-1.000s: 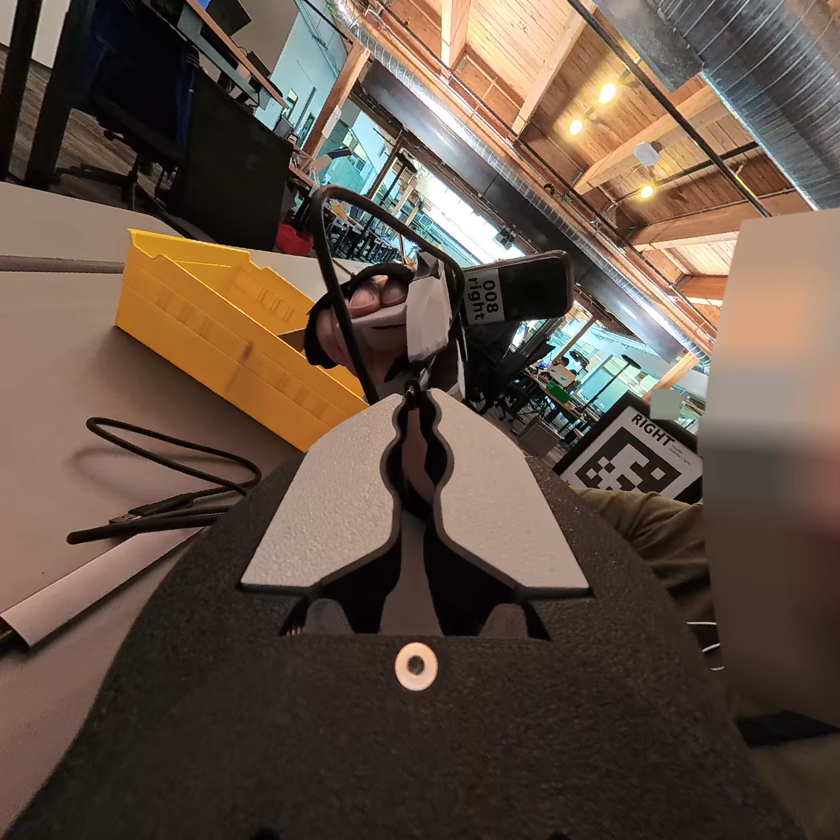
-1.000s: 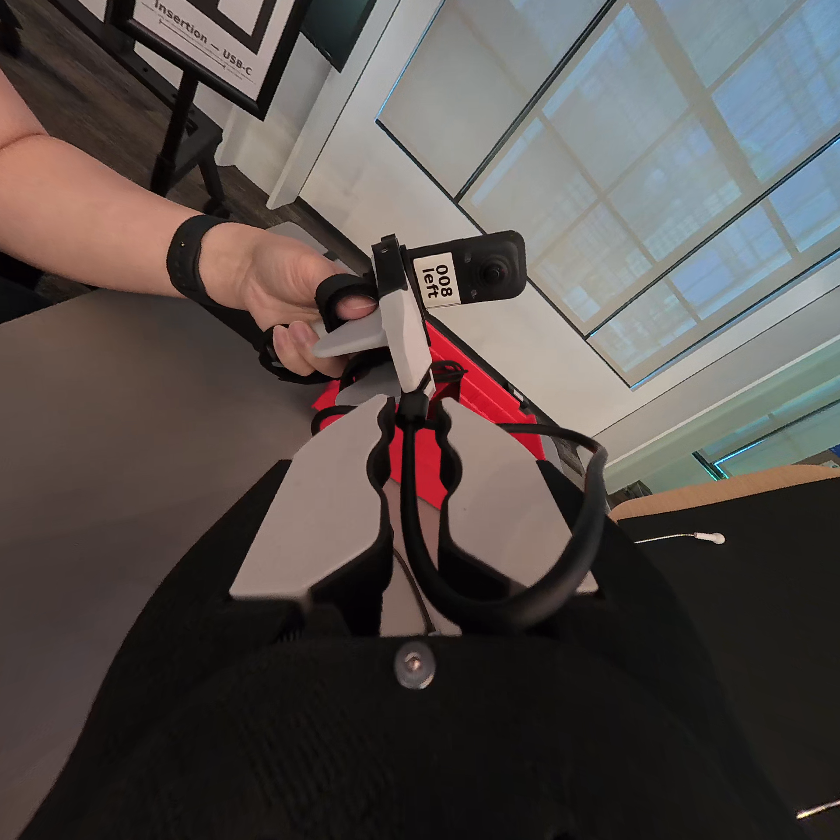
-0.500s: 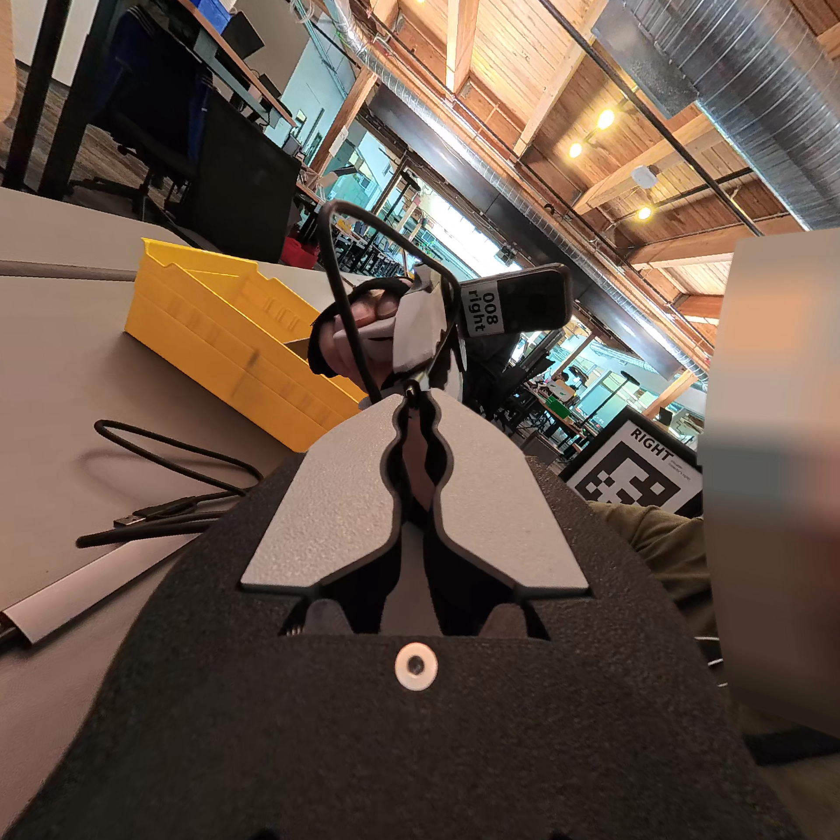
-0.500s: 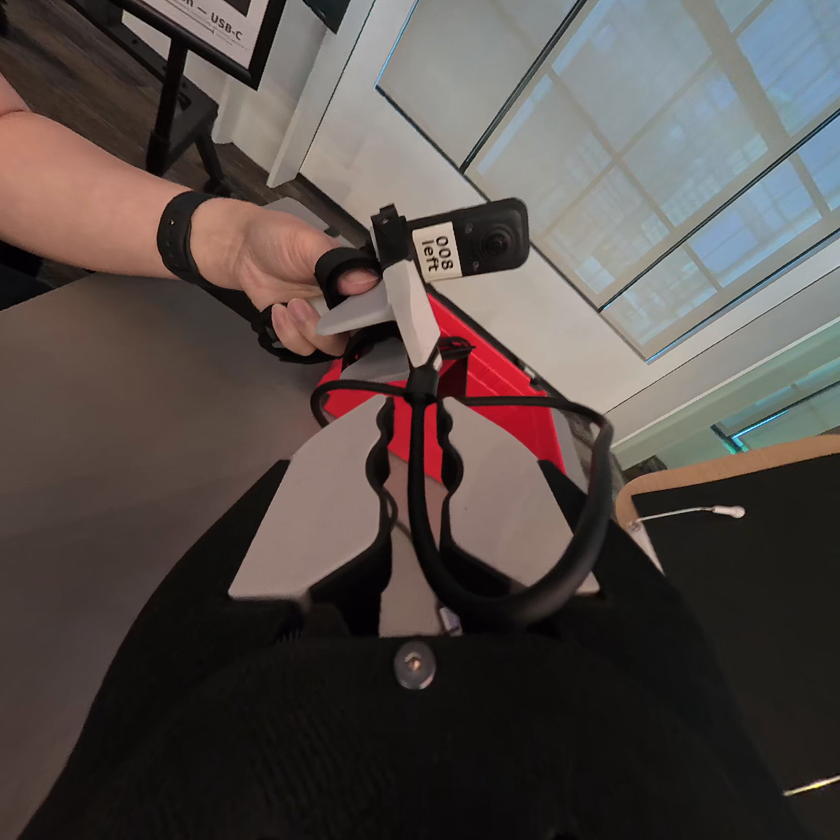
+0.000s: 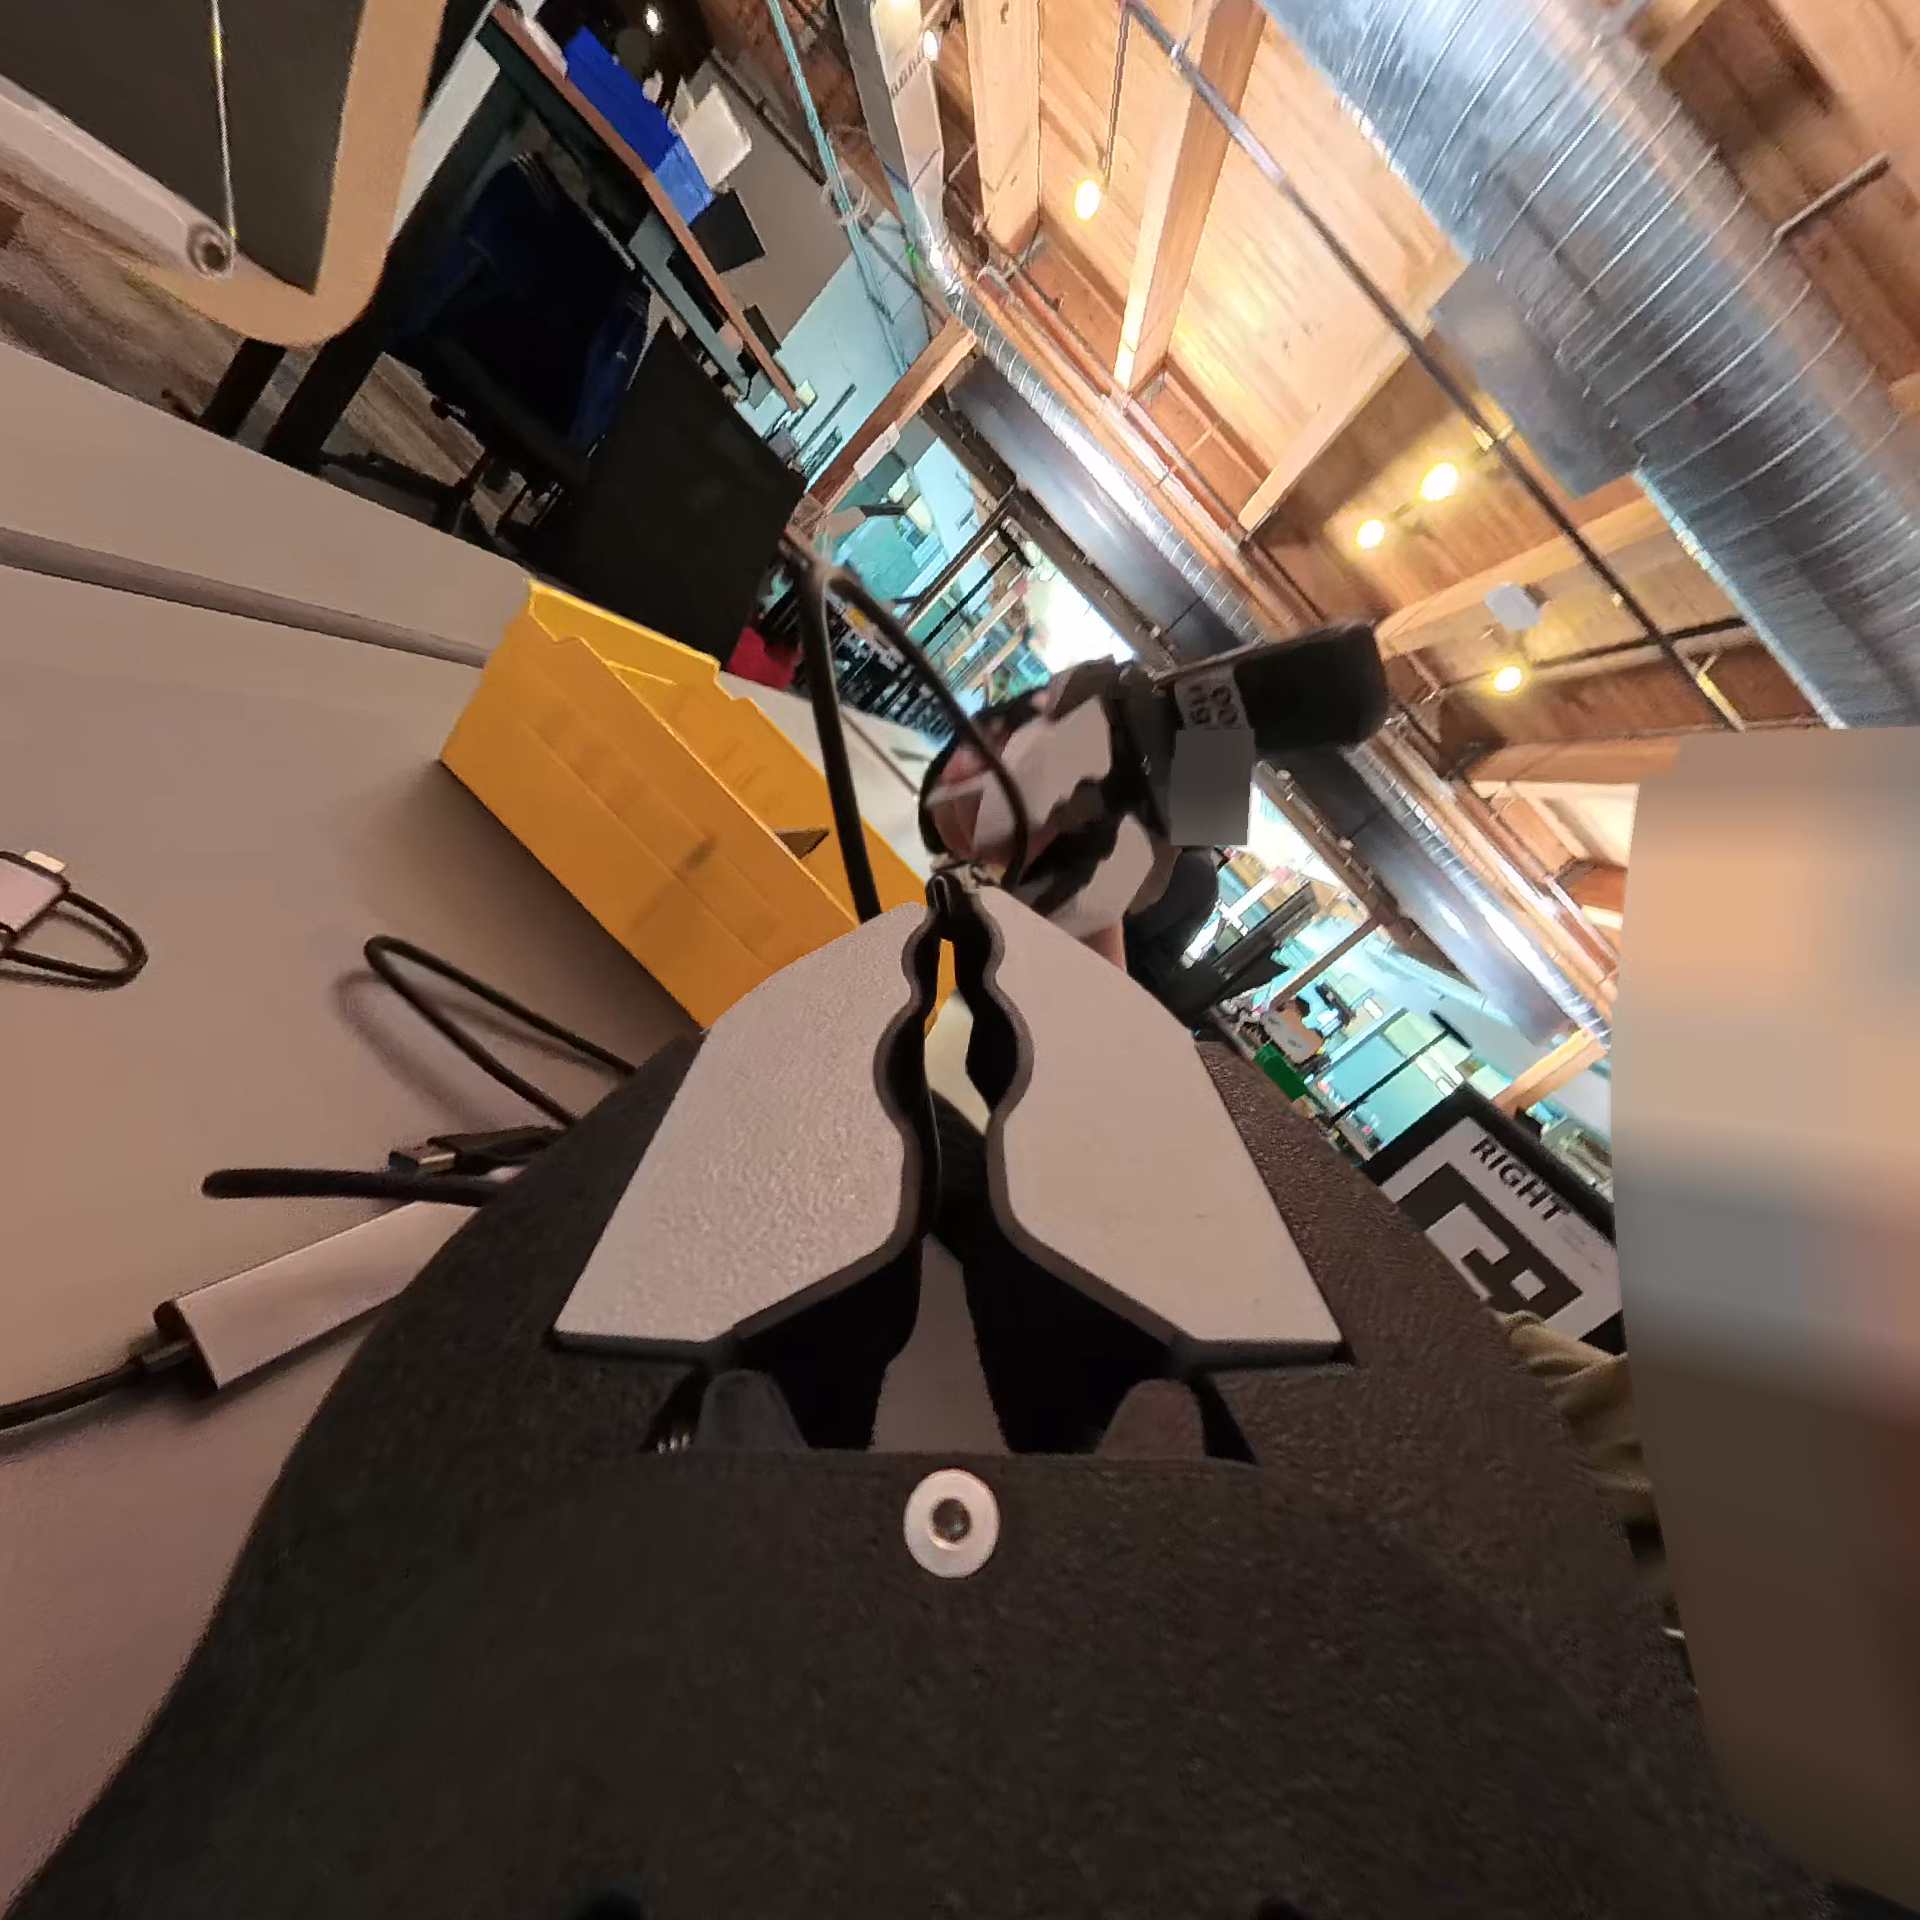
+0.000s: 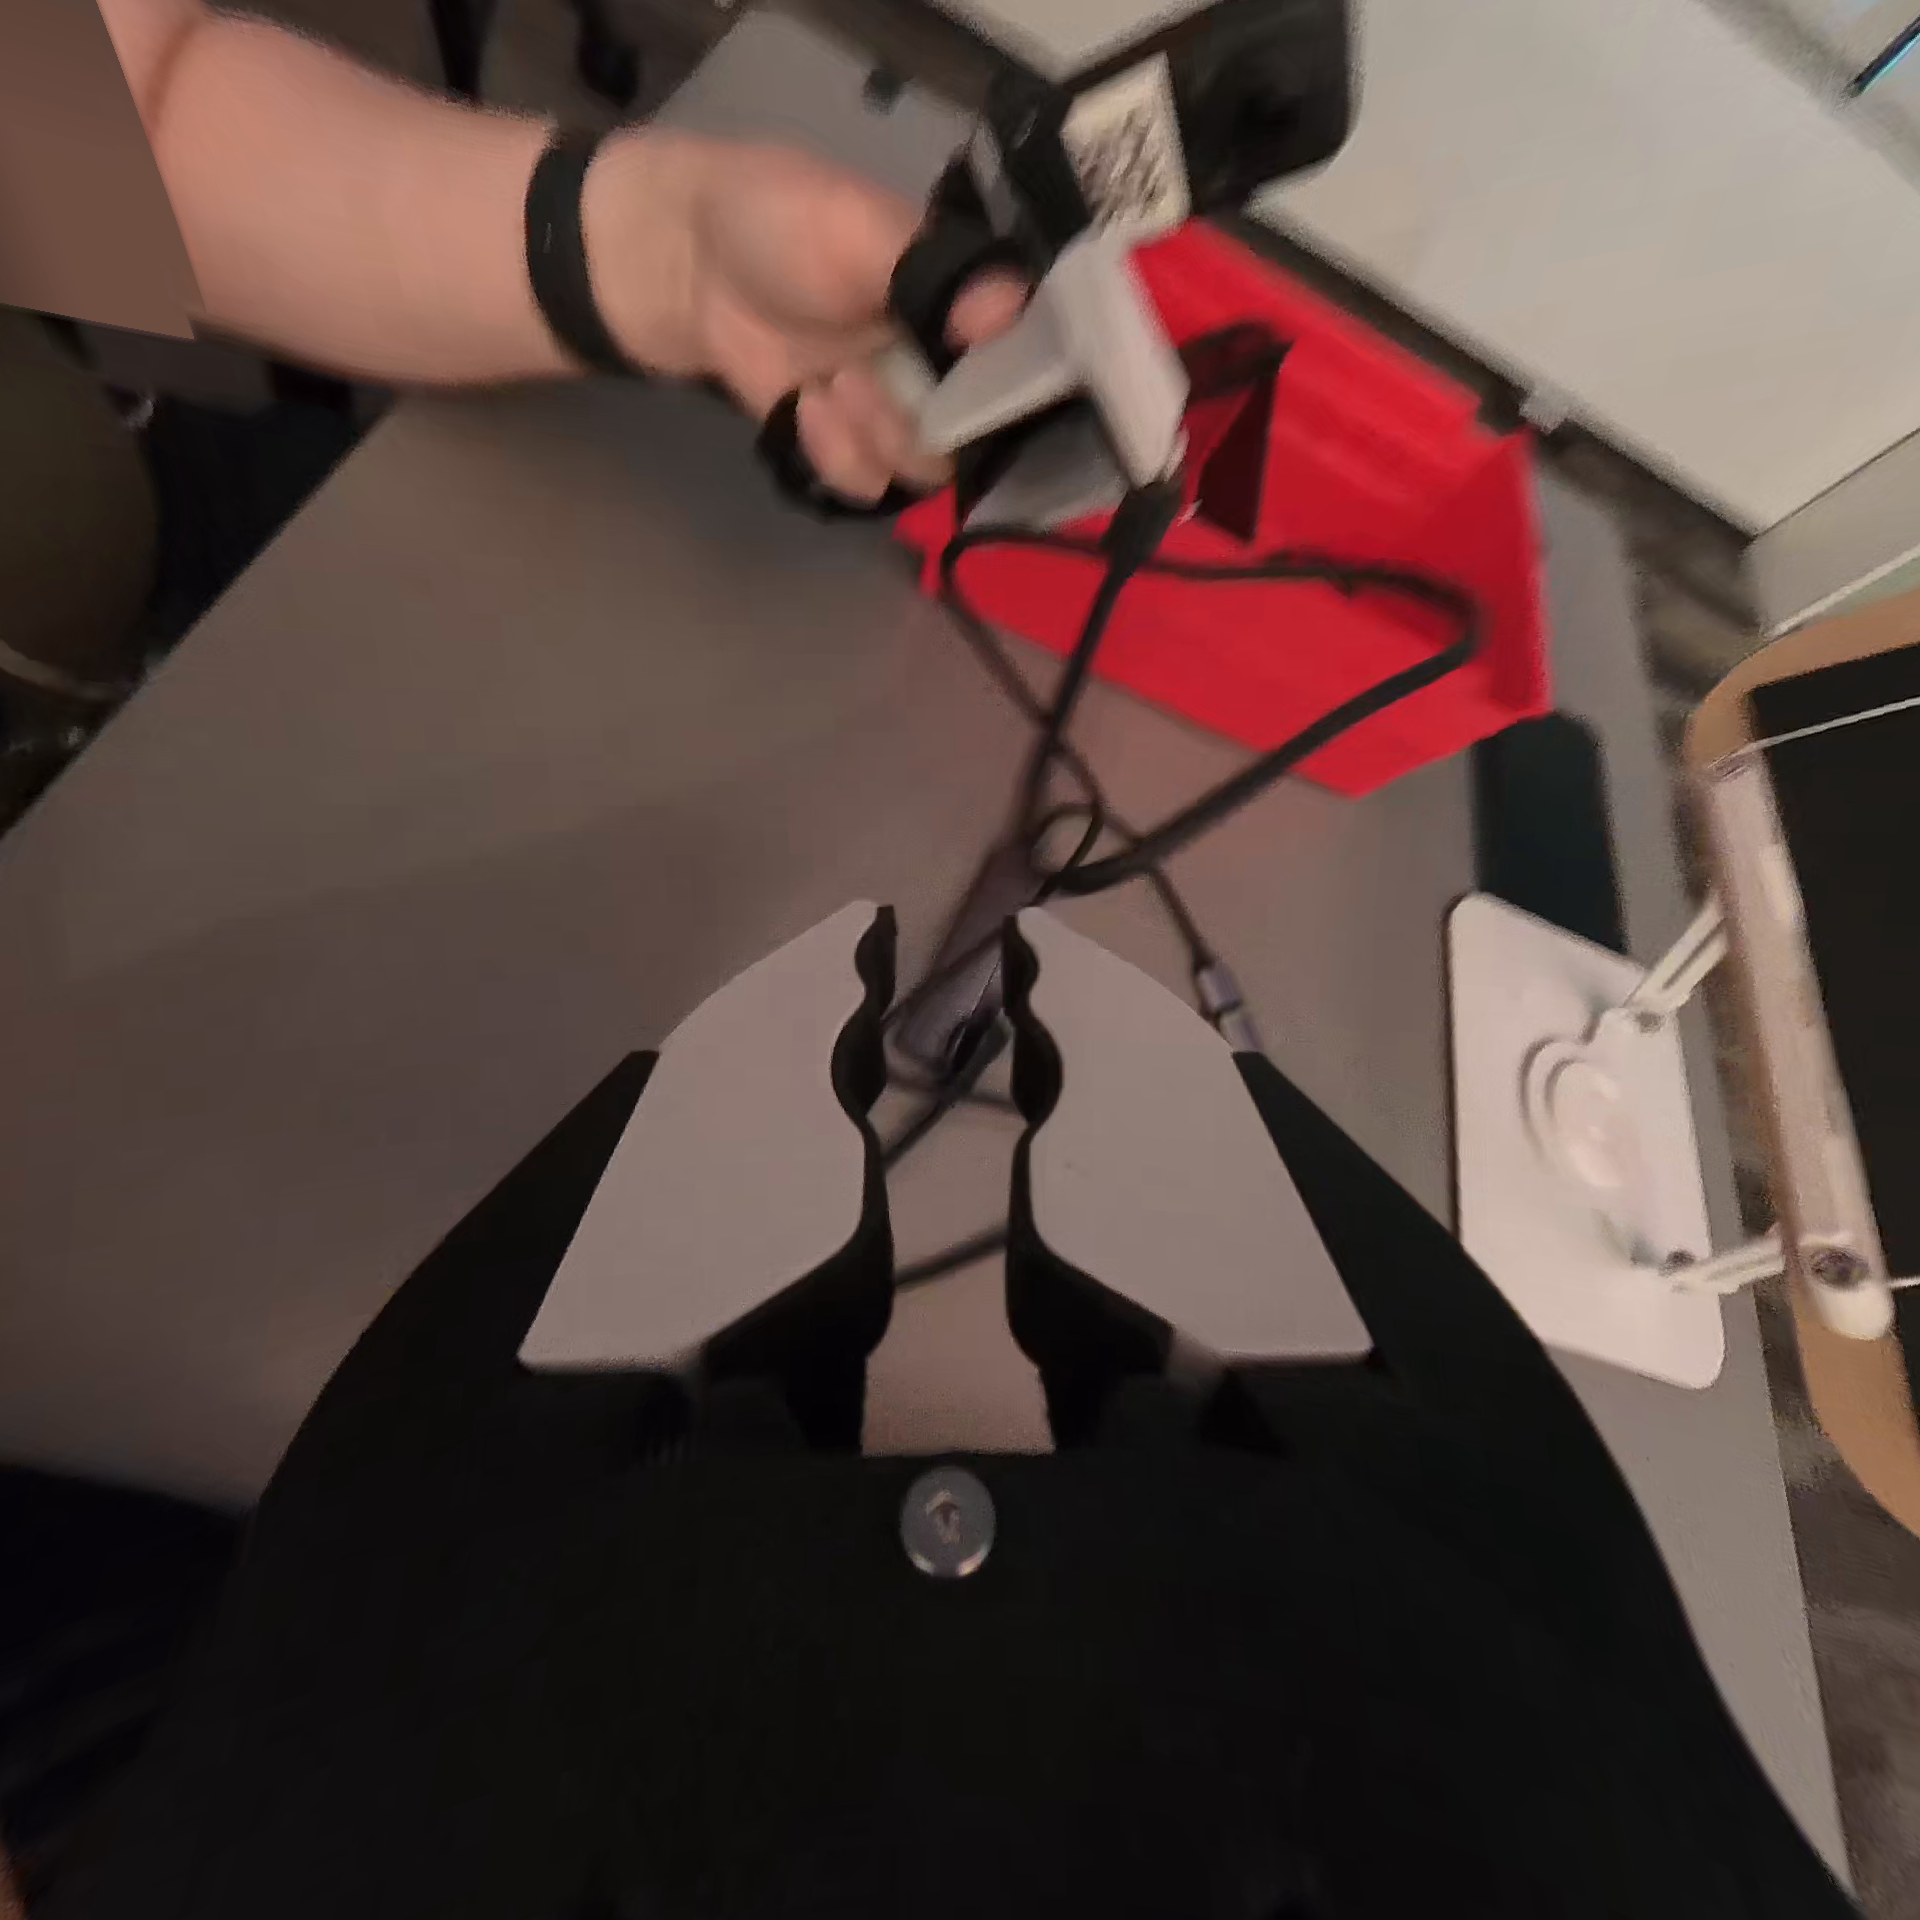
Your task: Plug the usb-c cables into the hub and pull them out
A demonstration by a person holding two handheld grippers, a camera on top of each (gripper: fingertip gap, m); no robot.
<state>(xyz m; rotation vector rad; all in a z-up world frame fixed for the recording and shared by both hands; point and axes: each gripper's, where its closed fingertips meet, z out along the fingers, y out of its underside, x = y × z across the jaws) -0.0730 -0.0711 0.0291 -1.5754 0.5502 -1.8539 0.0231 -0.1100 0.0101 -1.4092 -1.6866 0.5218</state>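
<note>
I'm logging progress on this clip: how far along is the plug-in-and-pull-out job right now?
Done: nothing I can confirm. One black plug lies loose on the table beside the white hub.
In hand: the left tool is shut on a black cable held above the table. The right tool stands open over a dark, blurred cable end.
Left: probably plugging that cable into the hub, then pulling it out.
</note>
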